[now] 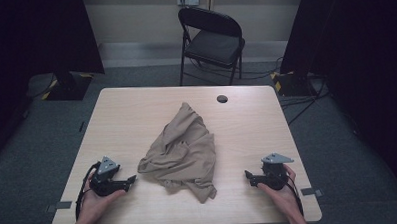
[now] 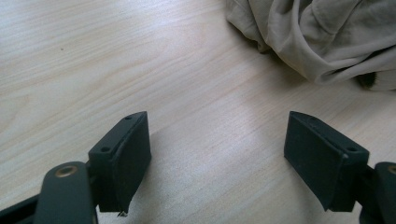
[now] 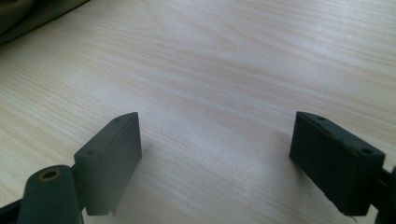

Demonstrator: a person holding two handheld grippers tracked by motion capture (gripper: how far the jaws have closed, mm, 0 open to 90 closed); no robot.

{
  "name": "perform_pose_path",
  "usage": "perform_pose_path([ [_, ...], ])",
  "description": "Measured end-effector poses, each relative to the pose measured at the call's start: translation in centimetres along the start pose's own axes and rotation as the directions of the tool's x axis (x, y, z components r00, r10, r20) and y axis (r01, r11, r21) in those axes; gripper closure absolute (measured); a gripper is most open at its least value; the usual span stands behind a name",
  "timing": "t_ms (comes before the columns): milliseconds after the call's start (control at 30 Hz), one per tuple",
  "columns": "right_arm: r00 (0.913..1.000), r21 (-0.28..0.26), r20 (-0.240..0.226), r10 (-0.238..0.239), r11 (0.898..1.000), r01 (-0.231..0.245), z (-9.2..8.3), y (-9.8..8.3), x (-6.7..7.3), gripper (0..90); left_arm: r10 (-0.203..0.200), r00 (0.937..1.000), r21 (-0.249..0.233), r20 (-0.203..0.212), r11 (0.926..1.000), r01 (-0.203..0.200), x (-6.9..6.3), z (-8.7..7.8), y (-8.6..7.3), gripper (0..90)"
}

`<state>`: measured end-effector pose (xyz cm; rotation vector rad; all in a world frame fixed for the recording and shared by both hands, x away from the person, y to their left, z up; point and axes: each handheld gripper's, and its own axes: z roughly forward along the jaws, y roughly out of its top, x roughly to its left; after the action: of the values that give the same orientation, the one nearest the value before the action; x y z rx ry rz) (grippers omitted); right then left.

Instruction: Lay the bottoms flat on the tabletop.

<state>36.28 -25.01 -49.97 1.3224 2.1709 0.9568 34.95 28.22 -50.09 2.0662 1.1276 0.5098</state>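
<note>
A crumpled beige cloth (image 1: 182, 151) lies in a heap in the middle of the light wooden table (image 1: 126, 119). My left gripper (image 1: 133, 179) rests low near the table's front left, pointing at the cloth's left edge, open with nothing between its jaws. In the left gripper view the left gripper (image 2: 217, 126) frames bare wood, and the cloth (image 2: 317, 37) fills the upper right. My right gripper (image 1: 247, 175) sits at the front right, pointing left toward the cloth, also open and empty. The right gripper view has the right gripper (image 3: 217, 123) over bare wood, with a corner of the cloth (image 3: 28, 14) at top left.
A small dark round hole (image 1: 222, 98) marks the tabletop near its far edge. Behind the table stands a black folding chair (image 1: 211, 41). Dark curtains and stands flank both sides, with cables on the grey floor at right.
</note>
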Motion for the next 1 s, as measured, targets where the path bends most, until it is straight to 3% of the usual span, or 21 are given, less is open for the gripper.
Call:
perform_pose_path([
  [333,0.9999,0.003,-0.013,-0.008,1.000,0.008,0.0,0.0,-0.1,17.2,-0.018,0.9998,-0.002,-0.013,0.9998,0.018,-0.1,0.1,0.1,21.6],
  [433,0.9988,0.008,-0.048,0.002,1.000,-0.001,-0.2,0.3,0.1,26.3,-0.023,0.9996,-0.004,-0.014,0.9997,0.023,-0.1,0.2,0.1,22.1],
  [600,0.9922,-0.007,-0.123,0.016,1.000,-0.018,-0.6,1.5,1.2,29.4,-0.022,0.9997,-0.004,-0.013,0.9997,0.022,-0.1,0.1,0.1,22.1],
  [867,0.9697,-0.078,-0.241,-0.040,0.997,0.022,-0.5,5.4,4.6,31.4,-0.022,0.9997,-0.005,-0.014,0.9997,0.022,-0.1,0.2,0.1,22.0],
  [1000,0.9510,-0.117,-0.297,-0.086,0.992,0.053,0.3,7.9,7.1,30.5,-0.022,0.9997,-0.005,-0.013,0.9998,0.022,-0.1,0.1,0.1,22.0],
])
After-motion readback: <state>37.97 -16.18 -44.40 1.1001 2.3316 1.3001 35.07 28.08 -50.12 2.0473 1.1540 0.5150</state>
